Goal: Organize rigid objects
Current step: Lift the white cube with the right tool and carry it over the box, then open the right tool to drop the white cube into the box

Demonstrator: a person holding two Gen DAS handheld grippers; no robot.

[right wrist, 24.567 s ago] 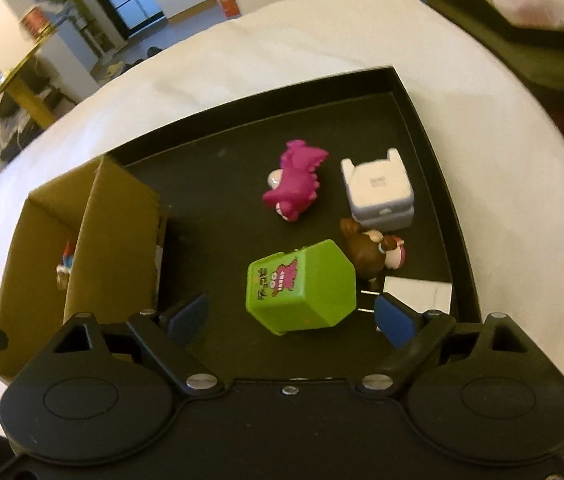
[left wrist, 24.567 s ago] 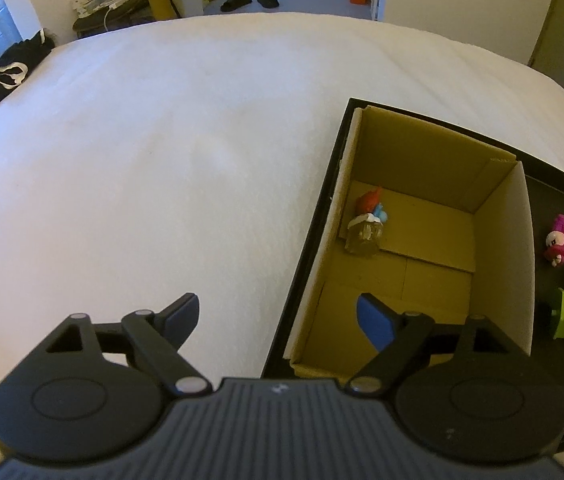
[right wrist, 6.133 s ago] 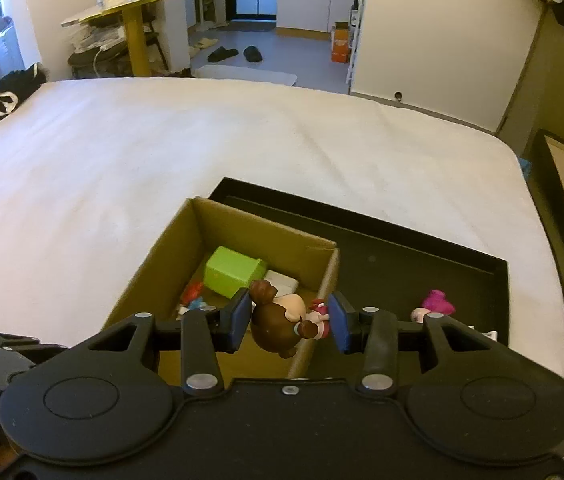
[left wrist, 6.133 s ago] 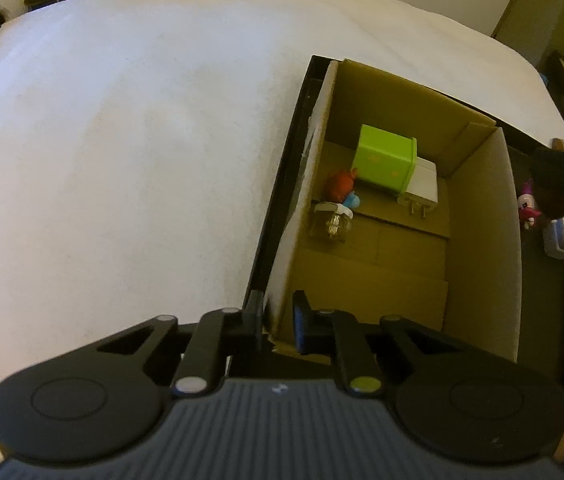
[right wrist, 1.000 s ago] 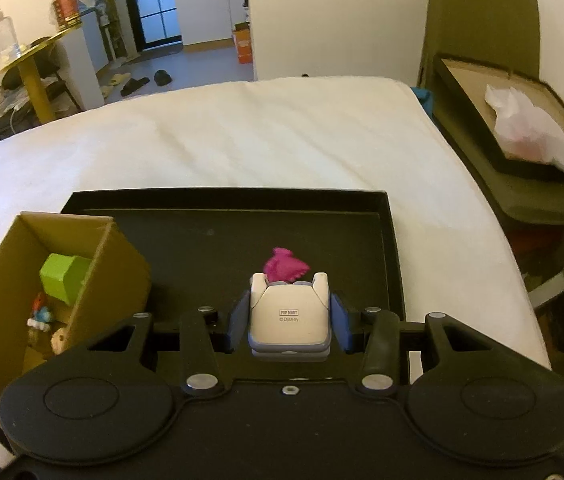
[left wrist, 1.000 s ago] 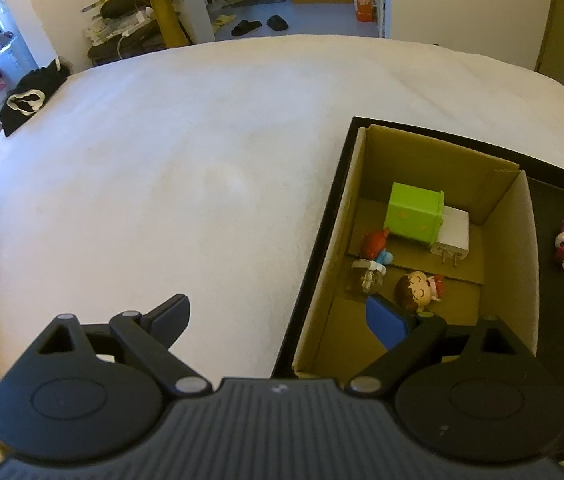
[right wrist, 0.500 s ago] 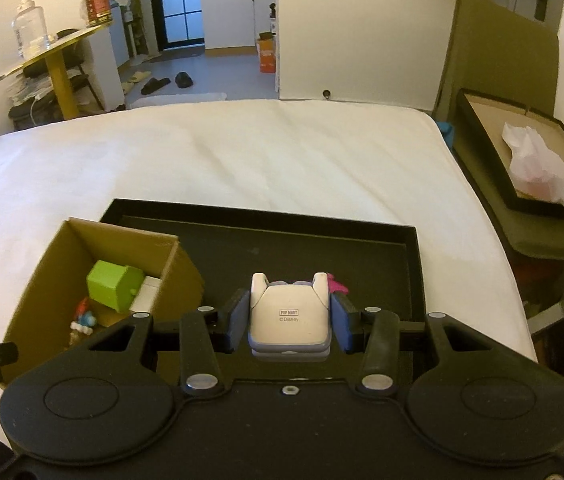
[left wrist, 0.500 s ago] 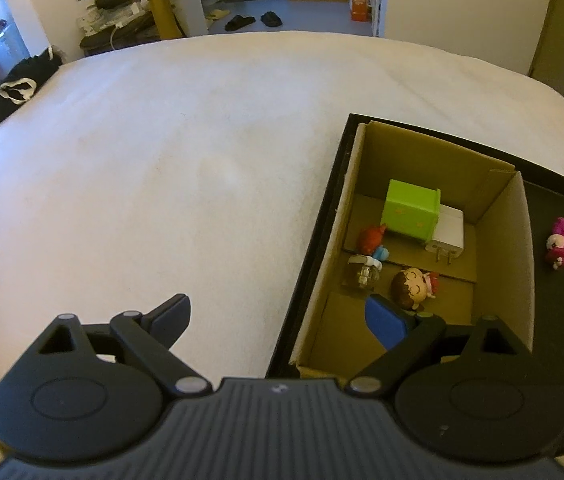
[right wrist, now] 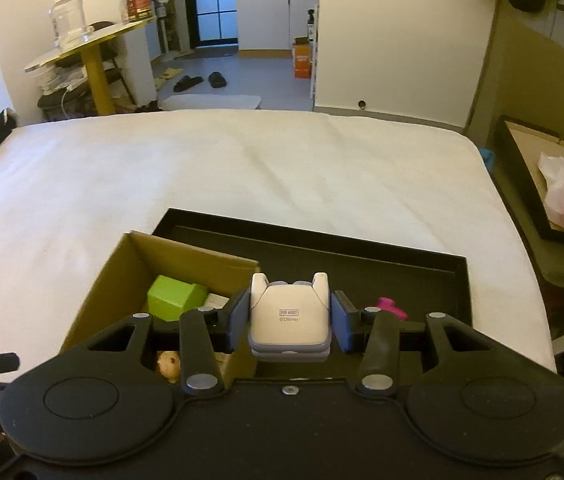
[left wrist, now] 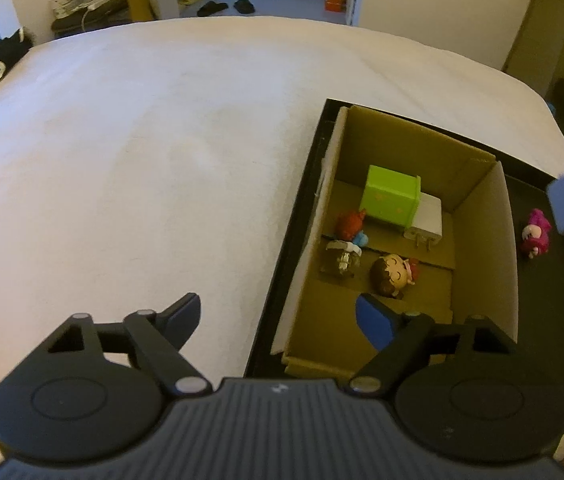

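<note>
Blue pads of the right gripper (right wrist: 289,320) are clamped on a smooth white cube toy (right wrist: 289,316) with two ear-like lugs, held above the black tray (right wrist: 402,264). The left gripper (left wrist: 278,316) has its jaws closing with nothing between them, straddling the near wall of the corrugated cardboard box (left wrist: 478,184). Inside lie a glossy green cube (left wrist: 390,196) and a round-headed figurine (left wrist: 392,276). Tray and box rest on a white, softly creased bed sheet (left wrist: 142,140); a grey floor (right wrist: 266,76) lies beyond.

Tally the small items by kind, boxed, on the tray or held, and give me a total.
Figurines: 3, namely the red-haired figure and brown-haired doll in the cardboard box, and the pink dinosaur on the black tray.
Toy cubes: 2, green cube and white cube.
Chargers: 1, white plug.
Total: 6
</note>
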